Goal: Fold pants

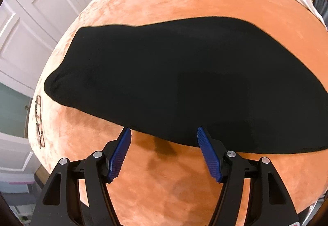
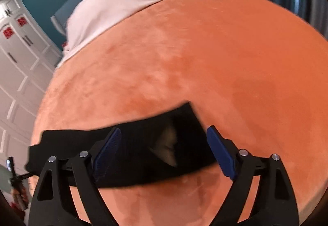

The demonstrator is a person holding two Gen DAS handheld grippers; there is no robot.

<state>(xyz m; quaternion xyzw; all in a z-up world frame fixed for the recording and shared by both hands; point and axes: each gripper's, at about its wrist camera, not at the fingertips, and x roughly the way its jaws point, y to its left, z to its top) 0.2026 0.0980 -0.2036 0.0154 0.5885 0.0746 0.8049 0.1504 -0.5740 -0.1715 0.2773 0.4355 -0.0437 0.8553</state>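
A pair of glasses (image 1: 39, 121) lies at nine o'clock on the orange bed (image 1: 184, 0). The black pants (image 1: 174, 82) stretch across its middle, soft, limp and light; best pinched at an edge or corner. The left hand-held gripper (image 1: 164, 152) hangs spread at their six o'clock edge. The right hand-held gripper (image 2: 164, 153) is spread wide over the pants' end, pinching nothing.

Both wrist views angled down, close, sharing black pants (image 1: 174, 82), orange blanket (image 2: 205, 62)
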